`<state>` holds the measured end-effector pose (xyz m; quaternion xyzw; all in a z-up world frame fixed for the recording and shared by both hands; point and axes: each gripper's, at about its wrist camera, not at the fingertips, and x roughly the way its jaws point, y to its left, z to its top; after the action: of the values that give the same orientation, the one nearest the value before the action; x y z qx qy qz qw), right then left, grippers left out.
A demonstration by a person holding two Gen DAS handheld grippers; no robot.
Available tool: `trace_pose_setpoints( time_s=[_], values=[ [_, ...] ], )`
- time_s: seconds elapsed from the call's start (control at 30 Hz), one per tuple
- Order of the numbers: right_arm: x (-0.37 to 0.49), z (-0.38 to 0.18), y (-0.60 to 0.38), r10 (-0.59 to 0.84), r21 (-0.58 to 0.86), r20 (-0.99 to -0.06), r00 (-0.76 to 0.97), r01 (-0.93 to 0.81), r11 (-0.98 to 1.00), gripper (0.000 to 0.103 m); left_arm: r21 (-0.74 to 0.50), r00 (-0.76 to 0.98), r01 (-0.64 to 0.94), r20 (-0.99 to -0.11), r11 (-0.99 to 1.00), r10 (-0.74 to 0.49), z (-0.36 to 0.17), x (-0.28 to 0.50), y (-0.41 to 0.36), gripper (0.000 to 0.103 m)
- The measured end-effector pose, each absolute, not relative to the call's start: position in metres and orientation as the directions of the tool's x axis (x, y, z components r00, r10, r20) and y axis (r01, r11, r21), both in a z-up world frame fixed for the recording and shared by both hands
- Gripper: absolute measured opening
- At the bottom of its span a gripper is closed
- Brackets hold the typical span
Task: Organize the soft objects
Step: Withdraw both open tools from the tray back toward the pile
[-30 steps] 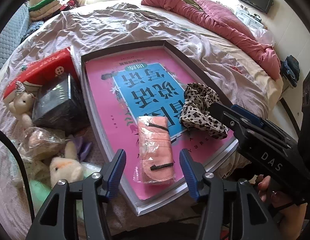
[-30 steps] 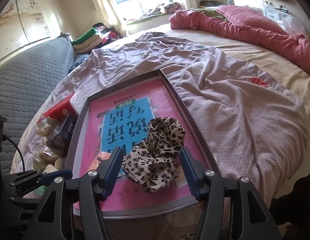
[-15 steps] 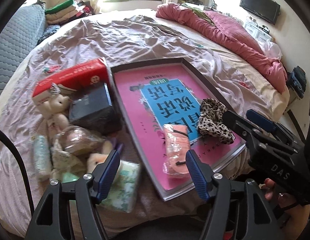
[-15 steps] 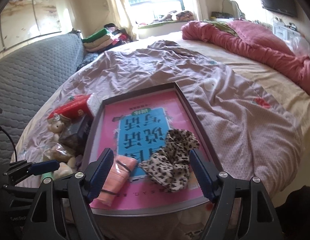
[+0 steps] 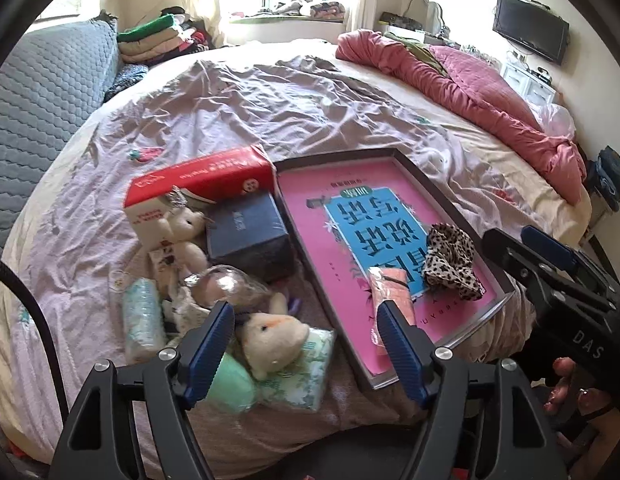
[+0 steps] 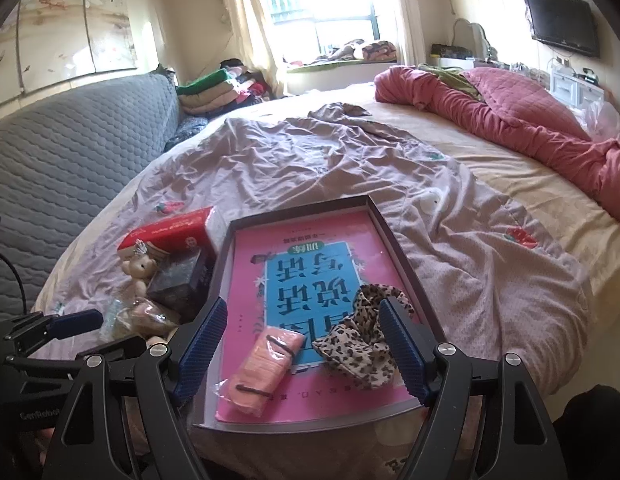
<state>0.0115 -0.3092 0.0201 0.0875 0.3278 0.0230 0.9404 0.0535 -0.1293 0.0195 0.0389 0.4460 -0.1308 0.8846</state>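
Right wrist view: left tool [image 6: 76,326] is sitting beside the tray [image 6: 226,264], jaws just widening, nothing gripped. Pink cloth roll [image 6: 266,366] is lying on tray, long axis diagonal, pointing up-right. Leopard scrunchie [image 6: 363,340] is lying beside it. Right tool [image 6: 306,354] is hovering wide, empty.

Left wrist view: looks steeply down over its own gripper [image 5: 306,344] from the near edge of the bed [image 5: 238,112], toward the window. Close to the toy pile [image 5: 246,320].
Right wrist view: same side, further right, shallower tilt, over the tray [image 6: 393,240].
Shared: tray, toy pile, bedspread, window, wall TV [image 6: 561,24].
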Motion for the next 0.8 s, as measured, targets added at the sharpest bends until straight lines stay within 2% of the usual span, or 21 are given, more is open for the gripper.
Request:
trace_pose_setpoints(
  time_s=[0.4,0.53,0.8],
  values=[
    [0.003,0.043,-0.279,0.117,0.137,-0.6,0.792,-0.042,0.99,0.08,-0.071,0.584,0.216,-0.79,0.974,-0.187,0.033,0.049,-0.093,0.074],
    [0.001,0.048,-0.27,0.126,0.13,-0.594,0.794,-0.06,0.99,0.08,-0.038,0.6,0.185,-0.787,0.982,-0.143,0.038,0.05,-0.073,0.074],
    [0.0,0.052,-0.254,0.148,0.117,-0.597,0.788,-0.097,0.988,0.08,-0.05,0.622,0.112,-0.776,0.992,-0.109,0.048,0.052,-0.03,0.074]
  ],
)
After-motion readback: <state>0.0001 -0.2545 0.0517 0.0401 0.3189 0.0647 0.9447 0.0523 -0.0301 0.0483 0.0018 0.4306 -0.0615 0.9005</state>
